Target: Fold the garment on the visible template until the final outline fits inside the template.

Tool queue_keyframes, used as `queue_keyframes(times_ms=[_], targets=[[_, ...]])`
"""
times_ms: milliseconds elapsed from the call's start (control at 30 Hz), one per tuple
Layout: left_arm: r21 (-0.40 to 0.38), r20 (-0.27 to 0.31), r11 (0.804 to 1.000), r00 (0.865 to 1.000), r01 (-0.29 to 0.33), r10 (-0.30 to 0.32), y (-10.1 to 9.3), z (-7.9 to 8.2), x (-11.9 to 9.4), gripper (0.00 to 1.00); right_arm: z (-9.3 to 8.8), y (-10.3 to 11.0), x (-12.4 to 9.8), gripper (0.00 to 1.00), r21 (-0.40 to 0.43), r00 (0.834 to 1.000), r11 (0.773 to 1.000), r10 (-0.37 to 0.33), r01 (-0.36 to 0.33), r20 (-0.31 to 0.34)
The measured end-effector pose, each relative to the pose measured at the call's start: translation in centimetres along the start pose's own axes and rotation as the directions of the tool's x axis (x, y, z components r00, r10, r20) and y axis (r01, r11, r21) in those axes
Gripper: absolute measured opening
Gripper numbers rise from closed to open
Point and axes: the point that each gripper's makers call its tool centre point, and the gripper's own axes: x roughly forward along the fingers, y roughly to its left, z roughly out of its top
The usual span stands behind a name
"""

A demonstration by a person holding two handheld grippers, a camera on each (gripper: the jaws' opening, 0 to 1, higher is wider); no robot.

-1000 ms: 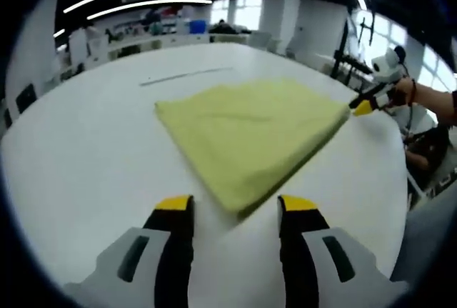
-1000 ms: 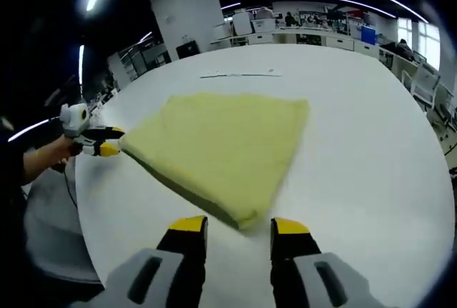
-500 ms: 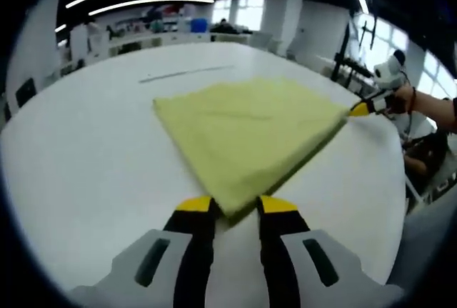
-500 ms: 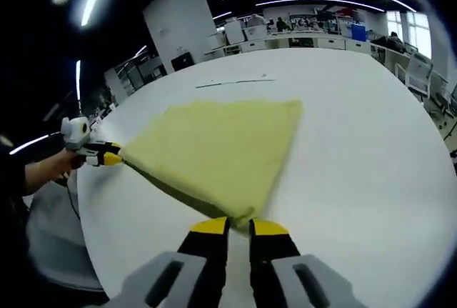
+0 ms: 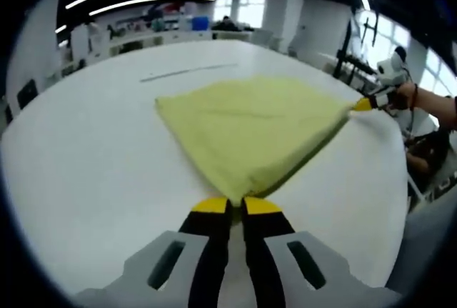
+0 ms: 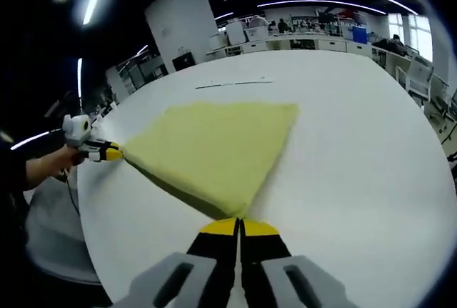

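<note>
Both sets of jaws have come together since the earlier frames, each now pinched on a near corner of the yellow garment point(image 5: 250, 133). Left gripper point(image 5: 230, 205) clamps one corner; right gripper point(image 6: 238, 226) clamps the neighbouring one, with the near edge stretched between them. Garment lies flat on the white table point(image 5: 86, 151), spreading straight ahead of both jaws toward the far corners. Template outline: can't tell, only a thin line on the table beyond the cloth. Likely fold goes forward, away from the person, both hands equally placed.
</note>
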Motion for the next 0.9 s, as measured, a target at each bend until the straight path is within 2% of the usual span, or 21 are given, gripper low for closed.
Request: queue_keyframes(times_ms=[200,400,567,900], targets=[[0.034,-0.016,0.999,1.0,0.005,-0.004,0.0,-0.3,-0.2,0.02,-0.2,0.2,-0.1,0.0,-0.053,1.0,0.999,0.004,-0.005,-0.027],[0.057,-0.023,0.998,1.0,0.01,-0.009,0.0,-0.5,-0.4,0.01,-0.4,-0.1,0.1,0.0,-0.058,0.999,0.998,-0.005,0.002,-0.04],[0.109,-0.044,0.994,0.999,0.025,-0.02,-0.4,-0.8,-0.8,0.0,-0.8,-0.1,0.1,0.0,-0.068,0.998,0.998,-0.011,0.008,-0.056],[0.108,-0.046,0.994,0.999,0.025,-0.02,-0.7,-1.3,-1.8,0.0,-1.4,0.6,-0.4,0.0,-0.063,0.998,0.998,-0.005,0.001,-0.056]])
